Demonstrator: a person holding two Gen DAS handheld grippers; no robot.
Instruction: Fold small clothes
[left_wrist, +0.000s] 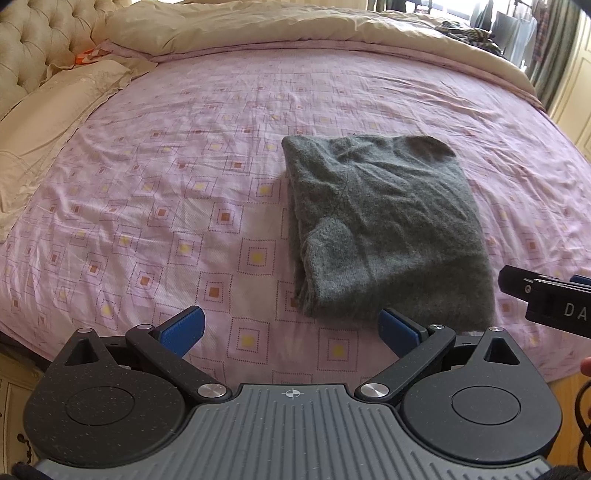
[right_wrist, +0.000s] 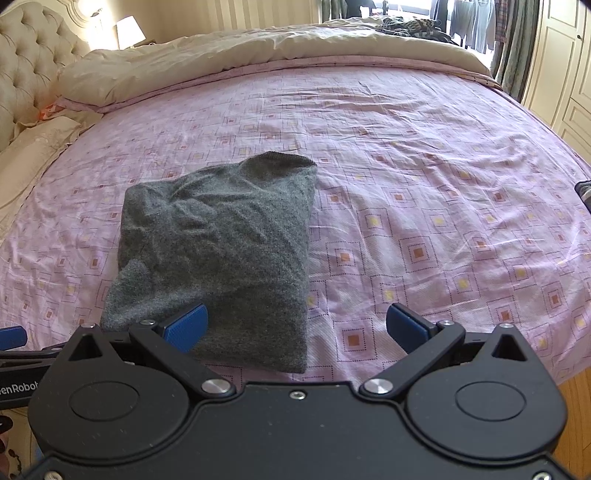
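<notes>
Dark grey knitted woollen garment (left_wrist: 384, 229), folded into a rough rectangle, is lying centre-frame on the pink square-patterned bedsheet (left_wrist: 184, 206), appearing soft, light, limp and best pinched at a near corner; left tool (left_wrist: 291, 328) and right tool (right_wrist: 297, 326) are hovering wide-jawed, holding nothing.

Pink patterned bedsheet (left_wrist: 221, 155) — beige duvet (left_wrist: 295, 26), pillow (left_wrist: 48, 110), tufted headboard (right_wrist: 26, 55).

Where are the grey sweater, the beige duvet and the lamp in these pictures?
sweater (left_wrist: 384, 229), left wrist view, middle of the folded knit.
duvet (right_wrist: 229, 55), right wrist view, top of the bunched beige cover.
lamp (right_wrist: 130, 30), right wrist view, on its shade.
</notes>
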